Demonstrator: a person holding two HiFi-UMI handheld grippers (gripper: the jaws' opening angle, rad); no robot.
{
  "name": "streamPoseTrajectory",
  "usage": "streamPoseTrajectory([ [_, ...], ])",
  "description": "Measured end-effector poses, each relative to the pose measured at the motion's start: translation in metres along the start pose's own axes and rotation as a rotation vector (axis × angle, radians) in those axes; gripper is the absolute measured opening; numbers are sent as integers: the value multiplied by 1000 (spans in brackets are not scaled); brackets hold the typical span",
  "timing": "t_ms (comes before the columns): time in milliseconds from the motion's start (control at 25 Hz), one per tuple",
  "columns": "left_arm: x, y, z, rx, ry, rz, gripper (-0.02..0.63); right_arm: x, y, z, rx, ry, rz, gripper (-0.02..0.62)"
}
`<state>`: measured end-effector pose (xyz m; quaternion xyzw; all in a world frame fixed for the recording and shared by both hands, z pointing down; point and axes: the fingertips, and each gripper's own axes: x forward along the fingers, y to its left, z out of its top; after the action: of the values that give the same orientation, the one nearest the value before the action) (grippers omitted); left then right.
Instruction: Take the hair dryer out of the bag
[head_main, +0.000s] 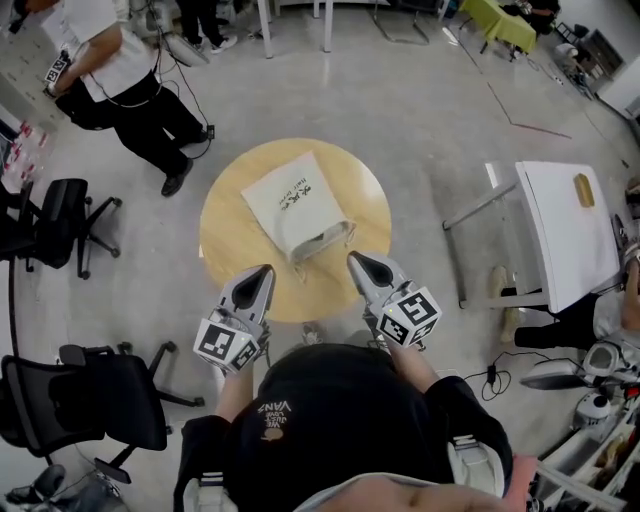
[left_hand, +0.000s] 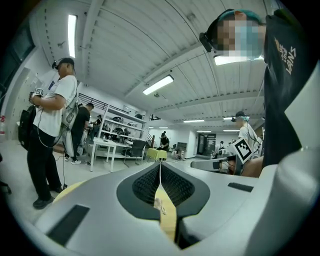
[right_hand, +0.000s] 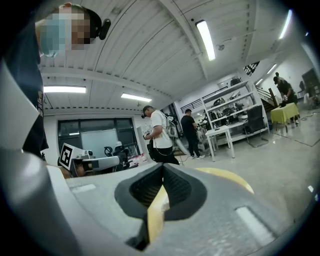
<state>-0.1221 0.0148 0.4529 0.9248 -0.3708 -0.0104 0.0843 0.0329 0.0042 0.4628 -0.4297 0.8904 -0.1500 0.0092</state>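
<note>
While the person leans over it in the head view, a round pale wooden worktop (head_main: 225, 245) fills the middle of the grey floor. At 9 o'clock of the worktop stands a black office chair (head_main: 58, 222), with a second black office chair (head_main: 95, 400) at 7 o'clock. A standing person in a white shirt and black trousers (head_main: 125, 75) is well apart at 10 o'clock. A flat white cloth bag with black print (head_main: 290, 198) lies on the worktop, reaching from the centre toward 12 o'clock. It is turned a little, so its mouth and loop handles point to about 5 o'clock, toward the person. The hair dryer does not show in any view; if it is in the bag, the cloth hides it. The left gripper (head_main: 264, 271) hovers over the worktop's rim at 7 o'clock, near the bag's mouth but apart from it. The left gripper view shows its dark ribbed pads (left_hand: 145, 185) pressed together with nothing between them. The right gripper (head_main: 353, 259) sits at 5 o'clock, just beside the bag's handles. Its pads (right_hand: 177, 187) are likewise closed on nothing in the right gripper view. A white rectangular table (head_main: 560, 240) stands at 3 o'clock, bearing a small tan object (head_main: 584, 189).
</note>
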Motion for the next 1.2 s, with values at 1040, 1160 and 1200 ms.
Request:
streamPoseTrajectory([
  [1040,71,38,-75,75,201,-23,5,33,-38,-12,3,60,-20,-2],
  [1160,78,41,-88,119,250,-4,5,38,-42,-14,0,74,-4,-2],
  [1200,80,42,-93,129,268,-3,6,39,-44,-15,-1,79,1,-2],
])
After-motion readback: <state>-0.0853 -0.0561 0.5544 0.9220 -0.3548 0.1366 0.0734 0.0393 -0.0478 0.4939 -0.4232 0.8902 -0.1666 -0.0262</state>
